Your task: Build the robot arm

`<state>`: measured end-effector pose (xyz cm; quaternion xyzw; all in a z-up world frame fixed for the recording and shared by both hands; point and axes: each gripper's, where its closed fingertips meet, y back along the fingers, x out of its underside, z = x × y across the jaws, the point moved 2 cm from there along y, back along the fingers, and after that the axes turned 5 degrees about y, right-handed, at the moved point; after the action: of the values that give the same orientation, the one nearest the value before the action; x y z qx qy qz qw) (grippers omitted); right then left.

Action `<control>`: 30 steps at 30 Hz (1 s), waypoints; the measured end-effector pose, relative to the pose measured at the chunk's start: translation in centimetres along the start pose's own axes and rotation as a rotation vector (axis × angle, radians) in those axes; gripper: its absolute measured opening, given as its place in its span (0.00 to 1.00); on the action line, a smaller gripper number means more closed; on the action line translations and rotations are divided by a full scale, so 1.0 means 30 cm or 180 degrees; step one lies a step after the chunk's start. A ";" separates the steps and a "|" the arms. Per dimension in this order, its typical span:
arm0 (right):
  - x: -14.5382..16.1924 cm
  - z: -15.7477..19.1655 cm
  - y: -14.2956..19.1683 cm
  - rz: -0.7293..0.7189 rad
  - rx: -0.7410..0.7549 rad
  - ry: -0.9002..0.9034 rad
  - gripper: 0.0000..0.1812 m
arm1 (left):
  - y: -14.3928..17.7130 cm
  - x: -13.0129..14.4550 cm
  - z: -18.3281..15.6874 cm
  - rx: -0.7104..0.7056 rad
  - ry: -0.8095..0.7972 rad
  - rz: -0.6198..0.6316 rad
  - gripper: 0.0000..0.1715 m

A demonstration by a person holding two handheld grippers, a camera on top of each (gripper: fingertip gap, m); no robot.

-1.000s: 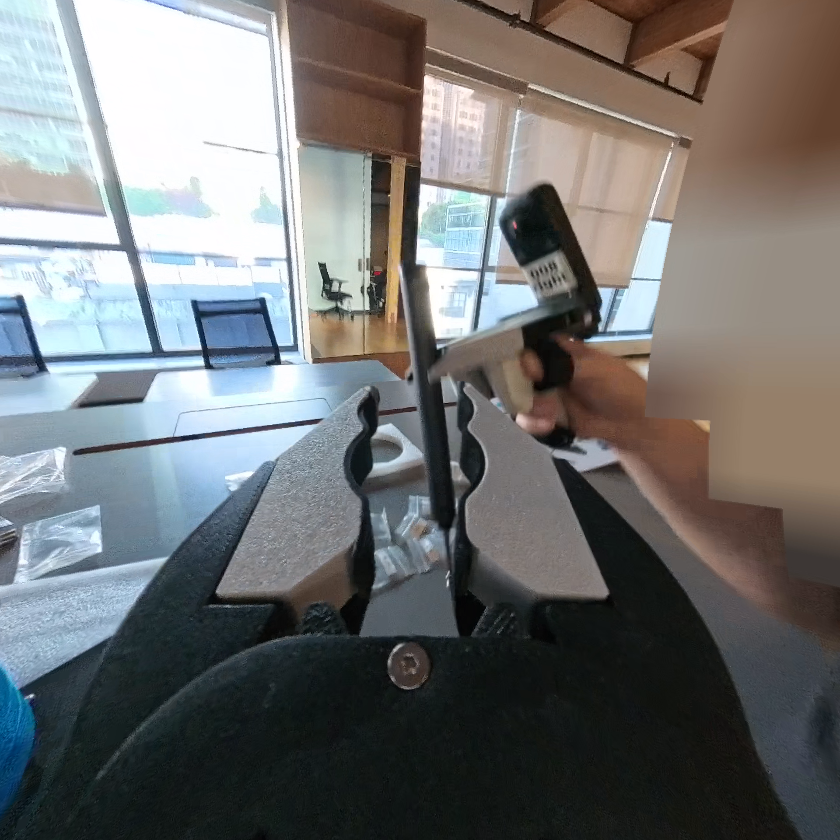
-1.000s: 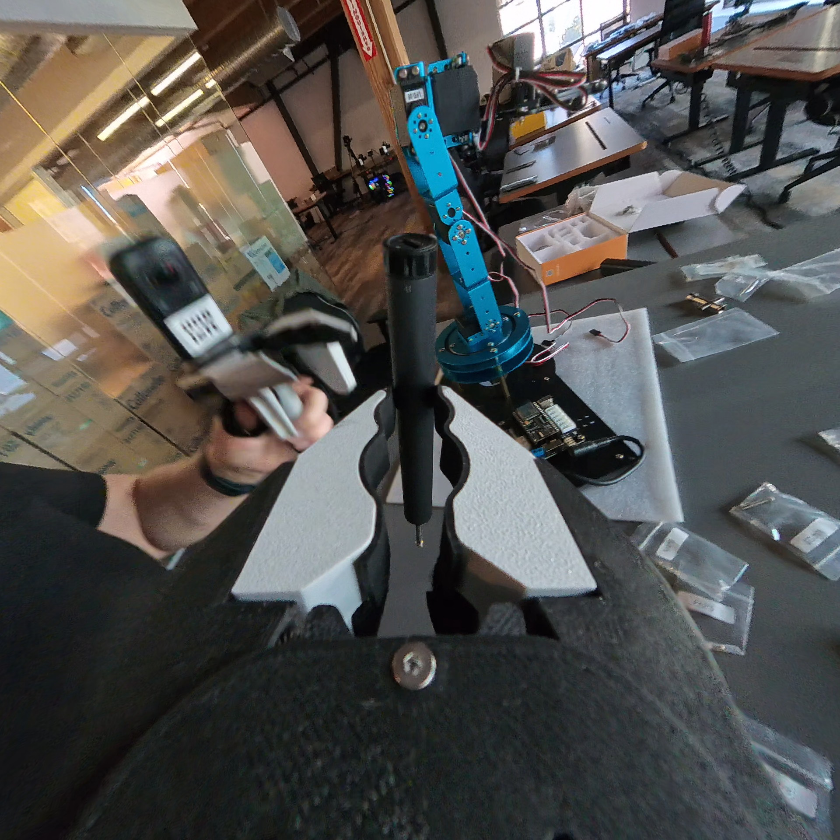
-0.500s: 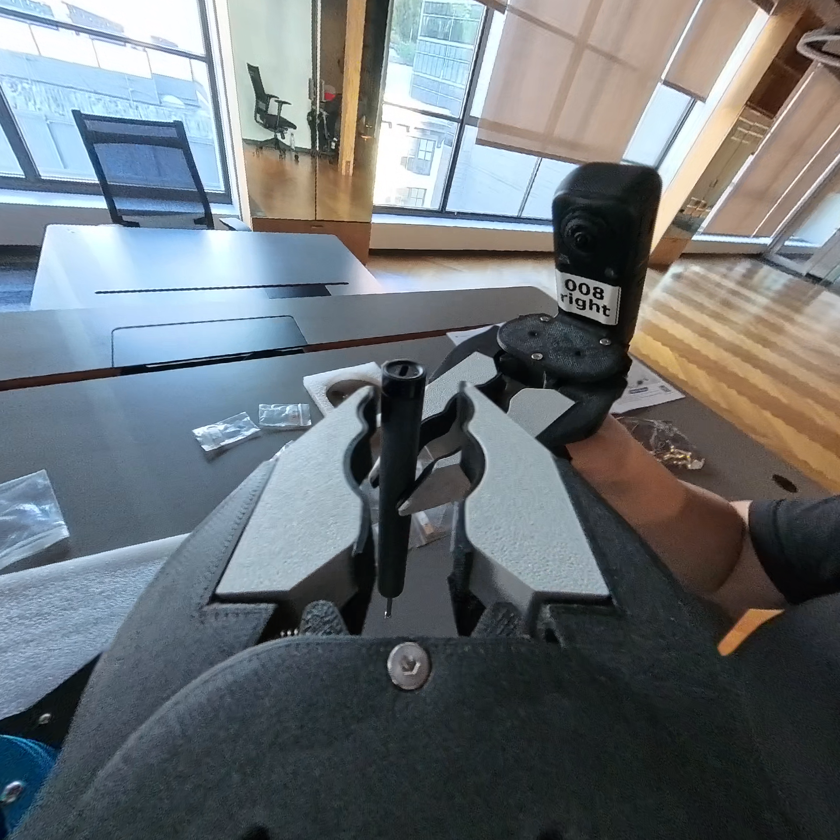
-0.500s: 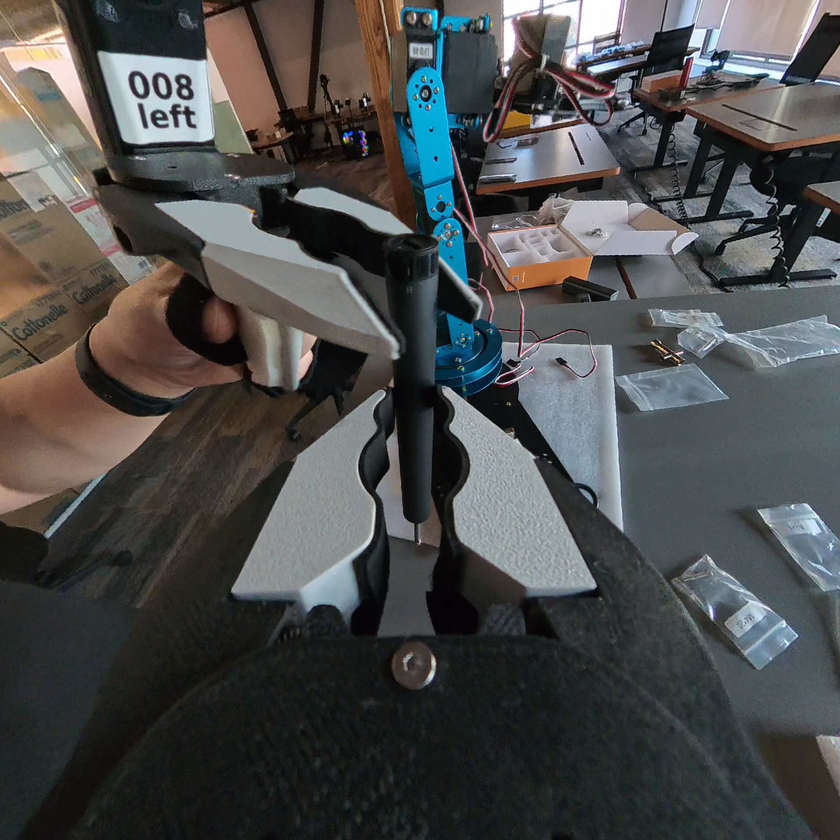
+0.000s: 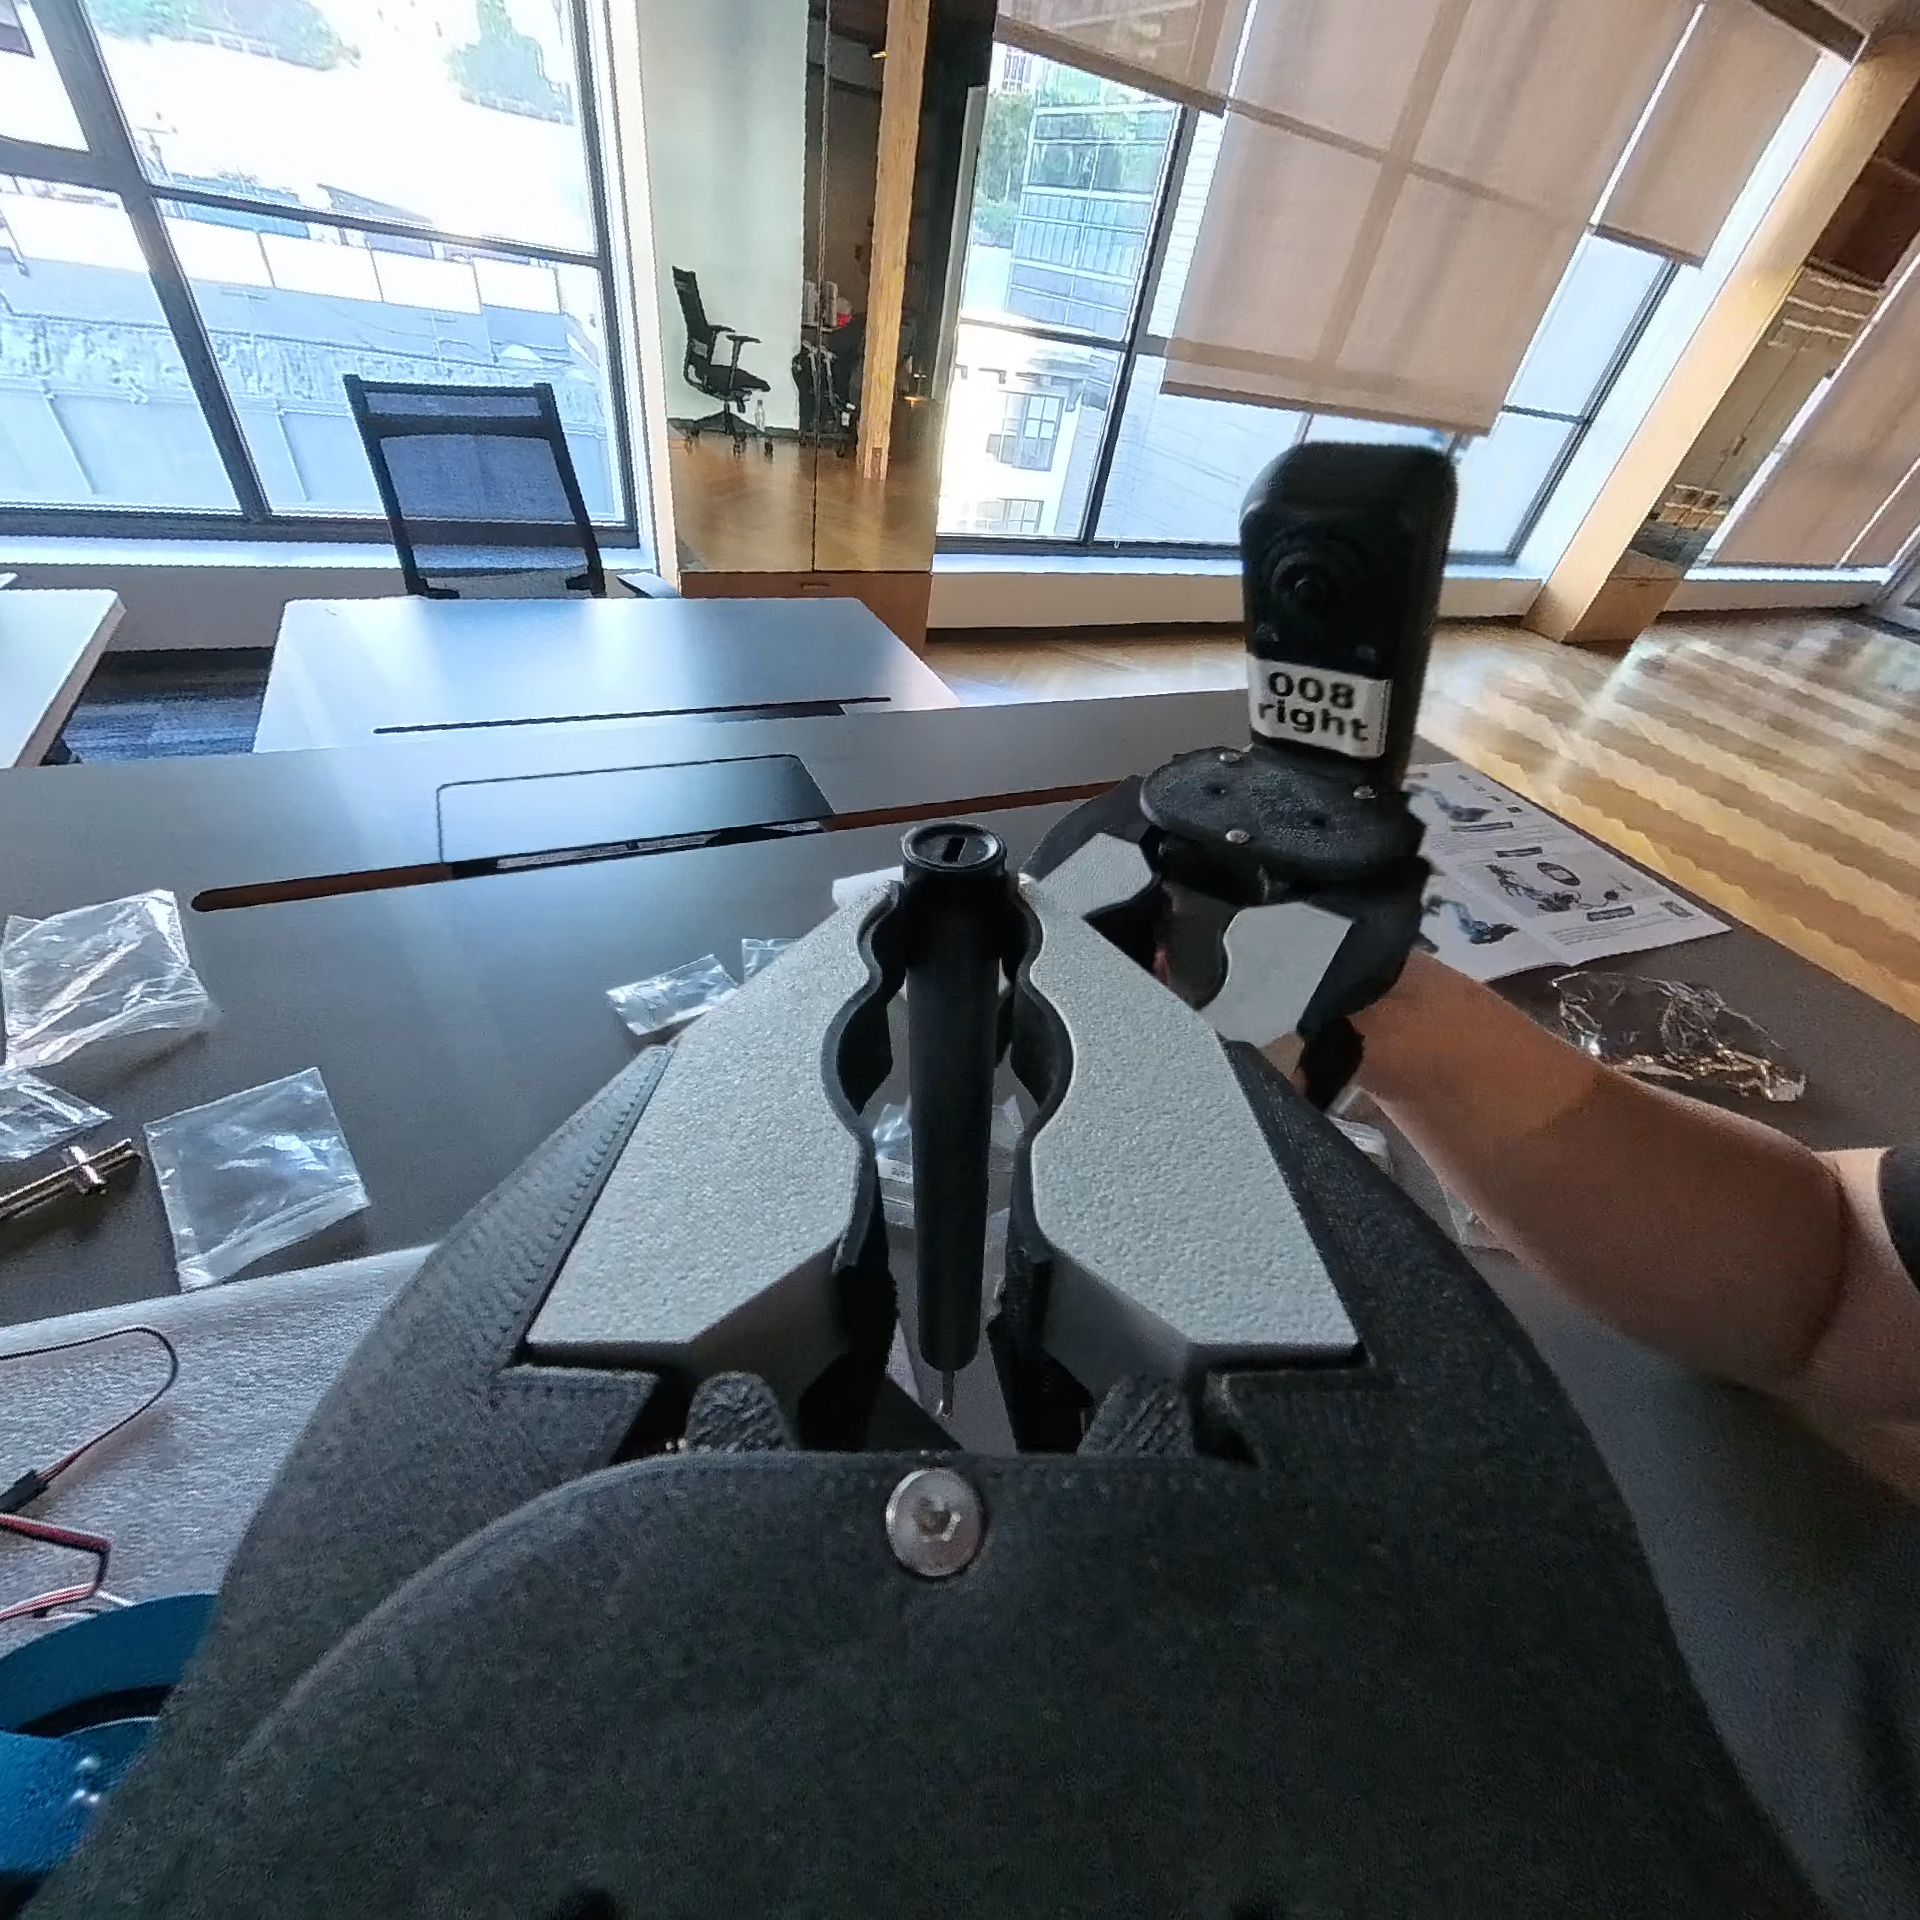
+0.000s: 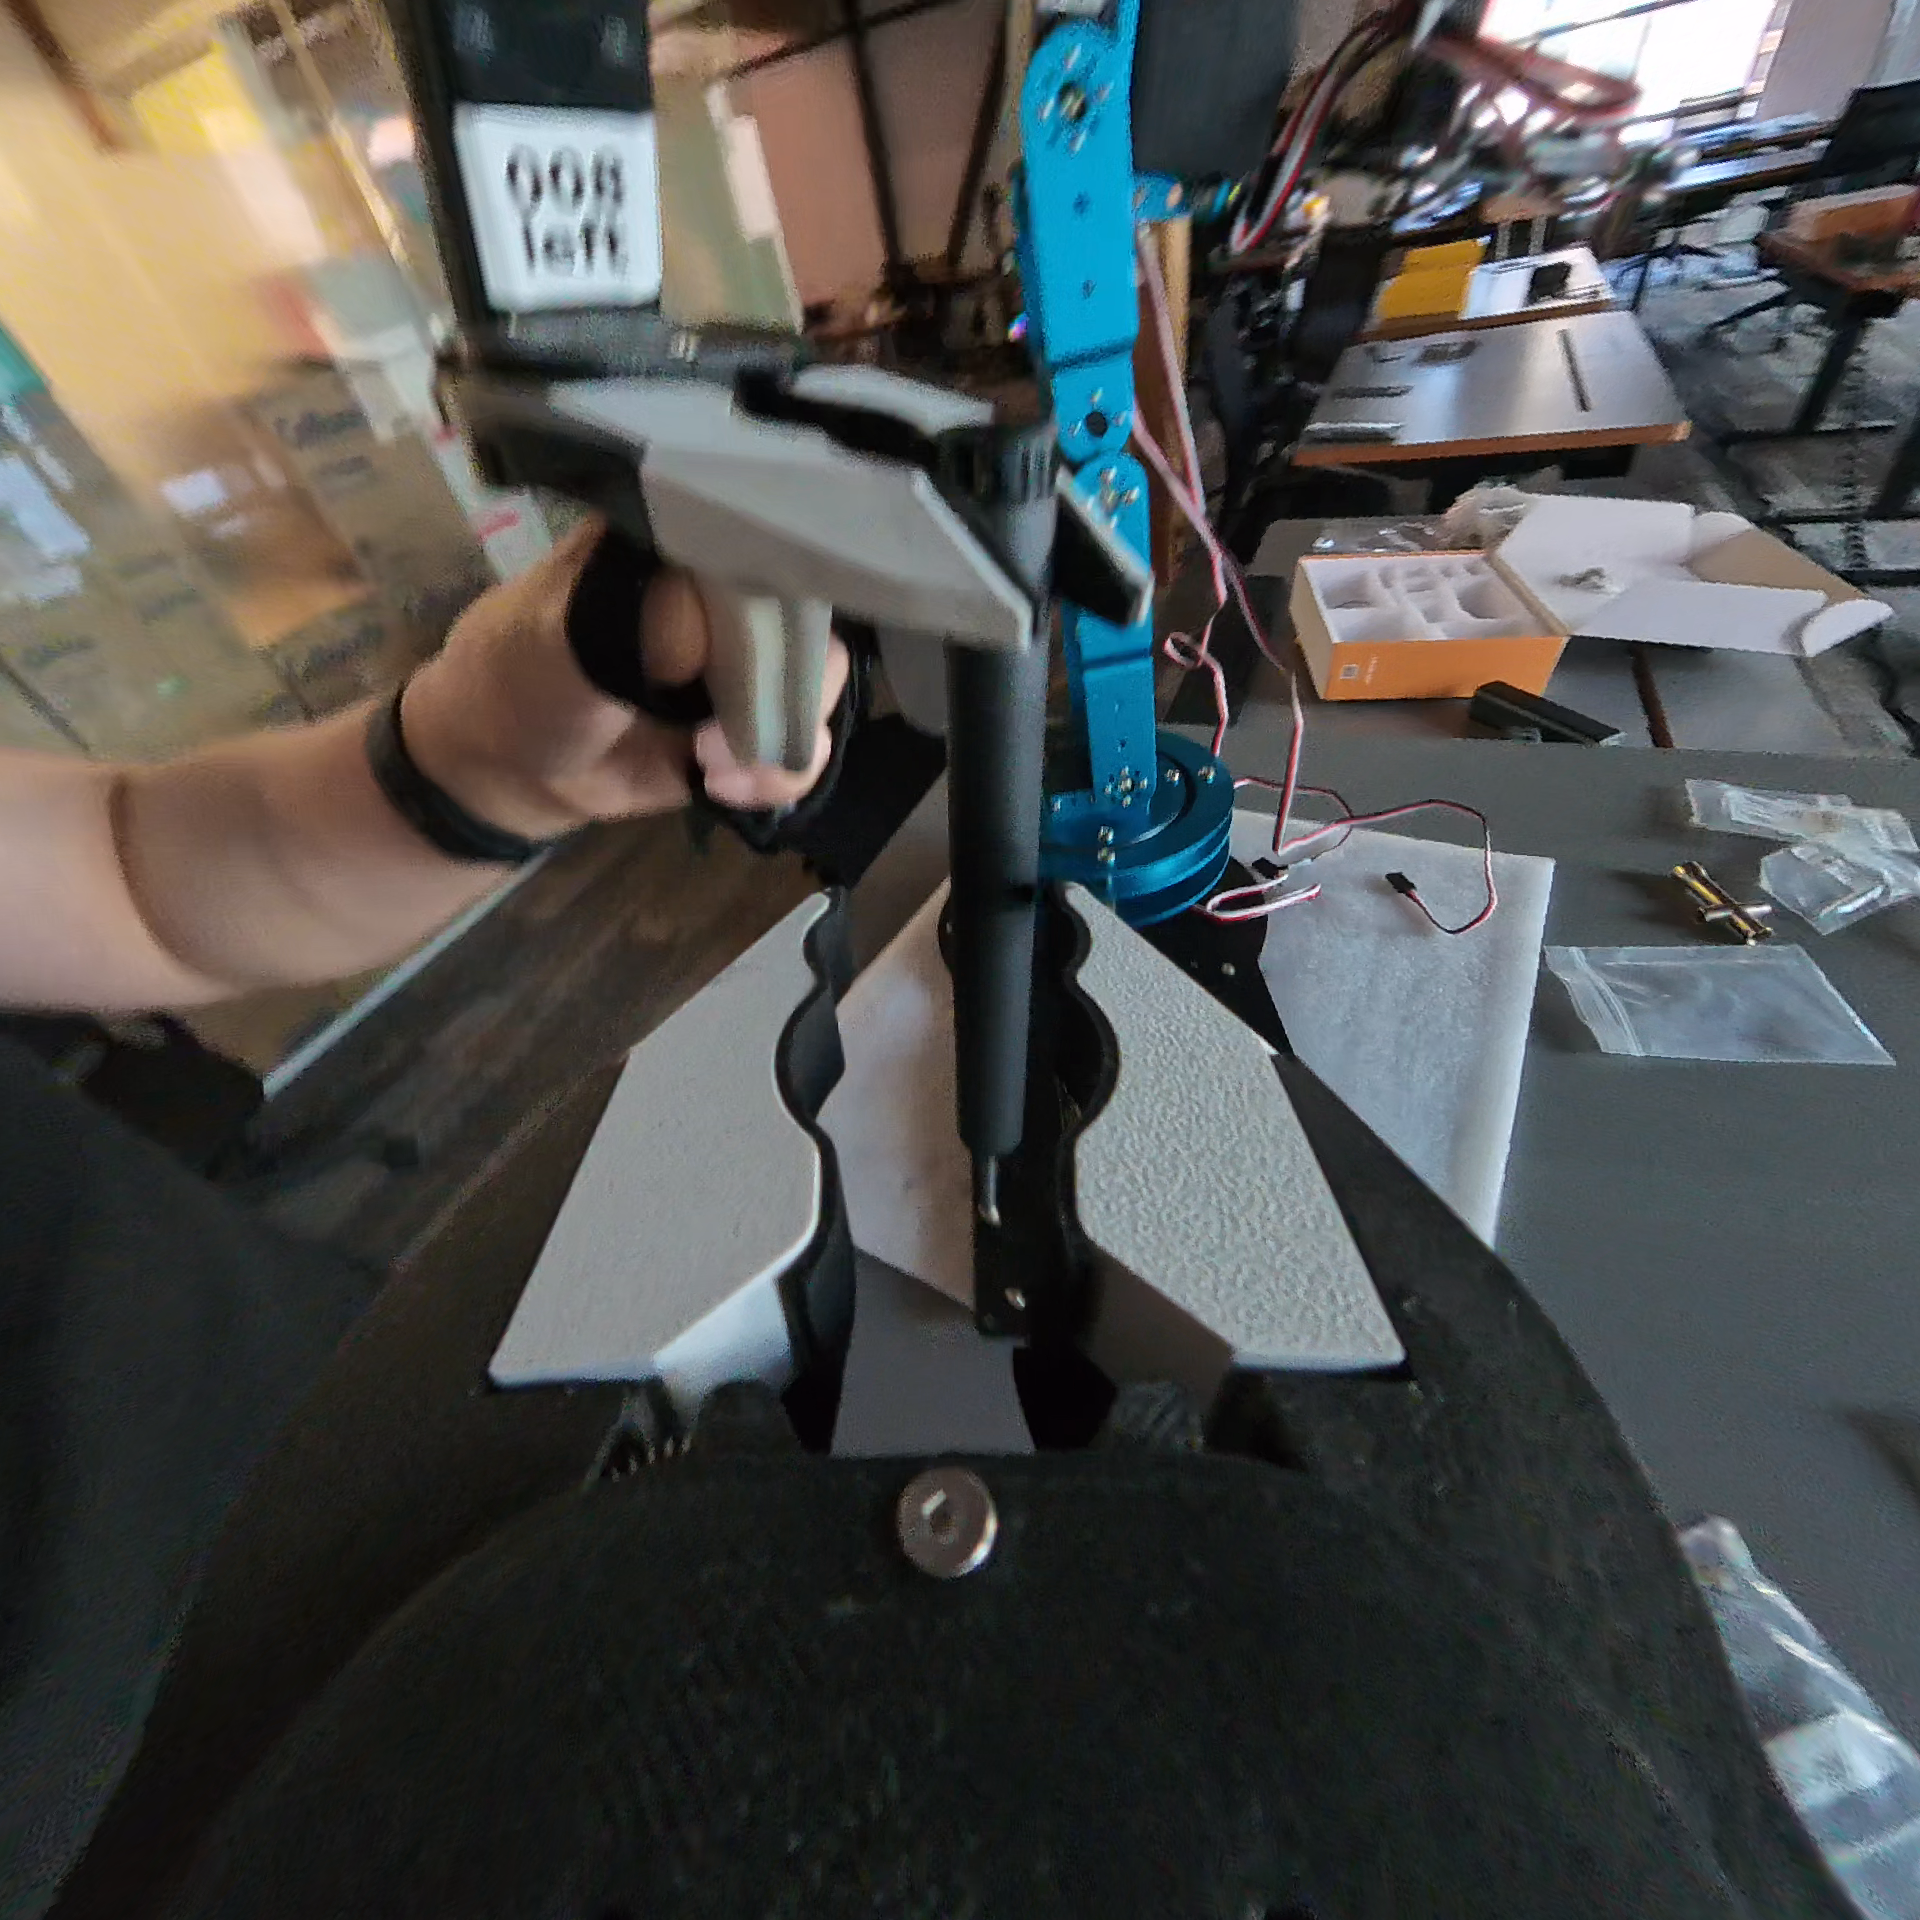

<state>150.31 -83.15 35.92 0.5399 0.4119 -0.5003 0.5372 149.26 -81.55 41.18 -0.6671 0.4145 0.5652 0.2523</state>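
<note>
My left gripper [image 5: 951, 914] is shut on a black pen-shaped screwdriver [image 5: 948, 1091], which stands between its grey fingers with the metal tip pointing back at the camera. In the right wrist view the same screwdriver [image 6: 992, 987] hangs from the left gripper [image 6: 1023, 561], which clamps its upper end. My right gripper [image 6: 945, 904] is open. The screwdriver's lower end sits between its spread fingers, close to the right finger [image 6: 1174, 1122]. The right gripper's black camera housing [image 5: 1340, 592] shows just behind, held by a hand.
A blue robot arm [image 6: 1091, 416] stands on a round blue base [image 6: 1143, 831] beside a white foam sheet [image 6: 1403, 987]. On the dark grey table [image 5: 468, 997] lie clear plastic bags [image 5: 255, 1174], a brass part [image 6: 1714, 904] and a leaflet [image 5: 1538, 894]. An orange box [image 6: 1423, 623] sits behind. The tips of one gripper are about 6 centimeters away from the tips of the other. The round blue base [image 6: 1143, 831] is about equally far from each gripper, around 20 centimeters.
The right gripper held the screwdriver and has opened. The left gripper came in, closed on its upper end and now holds it.
</note>
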 end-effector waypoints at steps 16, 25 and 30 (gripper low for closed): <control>0.120 -0.041 -0.015 -0.0150 -0.0463 0.0194 0.13 | -0.025 -0.003 -0.023 0.0287 -0.0257 0.0087 0.09; 0.145 -0.052 -0.059 0.0028 -0.0378 0.0433 0.09 | -0.011 0.015 -0.004 0.0267 -0.0394 0.0137 0.09; 0.166 -0.070 -0.079 0.0047 -0.0338 0.0378 0.09 | -0.010 0.033 0.029 0.0249 -0.0353 0.0145 0.09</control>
<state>148.98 -81.33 30.47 0.5424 0.4650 -0.4409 0.5433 149.05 -80.95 39.98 -0.6148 0.4368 0.5903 0.2878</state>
